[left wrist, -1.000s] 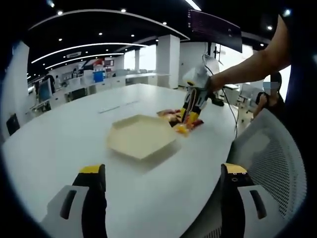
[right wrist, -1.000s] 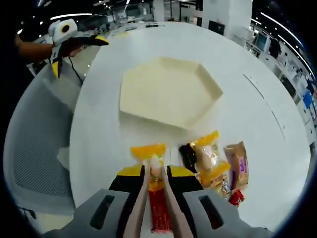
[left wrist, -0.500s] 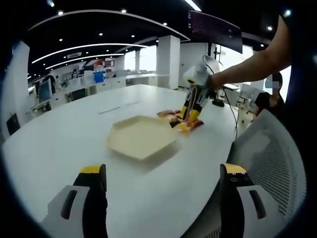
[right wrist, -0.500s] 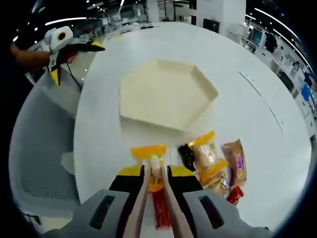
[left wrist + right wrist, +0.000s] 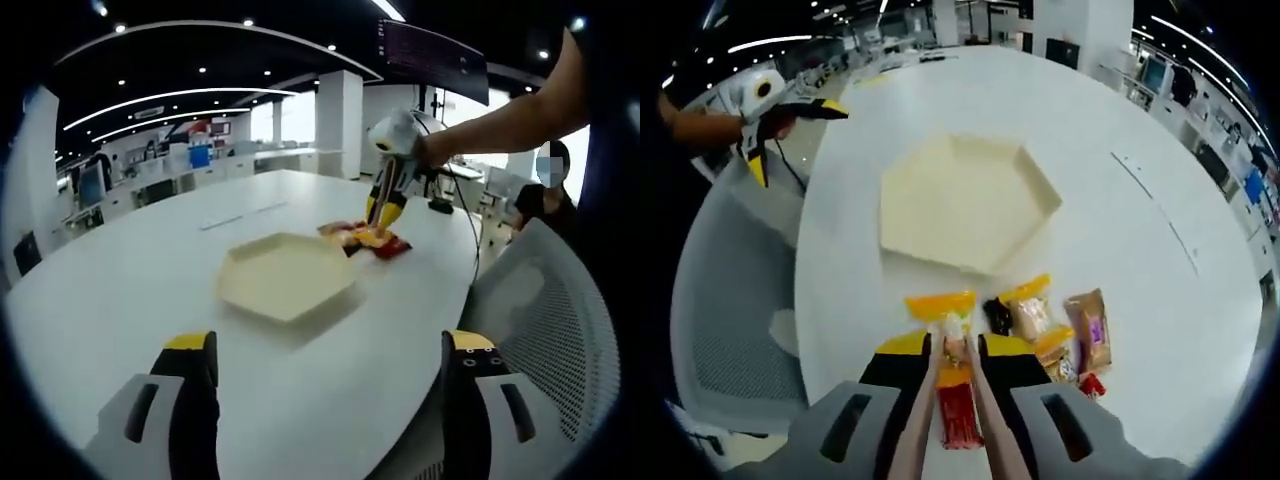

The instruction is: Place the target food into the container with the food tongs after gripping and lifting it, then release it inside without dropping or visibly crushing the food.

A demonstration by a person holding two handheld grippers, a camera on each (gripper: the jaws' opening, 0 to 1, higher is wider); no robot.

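Right gripper (image 5: 952,345) clamped the tongs (image 5: 952,400), which pinched an orange packet (image 5: 940,305) above the table (image 5: 1140,250). Left gripper (image 5: 325,350) gaped open near the tray (image 5: 285,275).

We see a smooth white table (image 5: 1160,250) with a faint sheen under the ceiling lights. The hexagonal tray (image 5: 960,205) on it looks like matt cream plastic or card; we cannot tell which. The snack packets (image 5: 1060,330) to its right are glossy film, as is the orange-and-red packet (image 5: 945,330) between smooth, pale tongs (image 5: 950,400). The chair (image 5: 545,330) at the table's edge has a grey woven mesh back.
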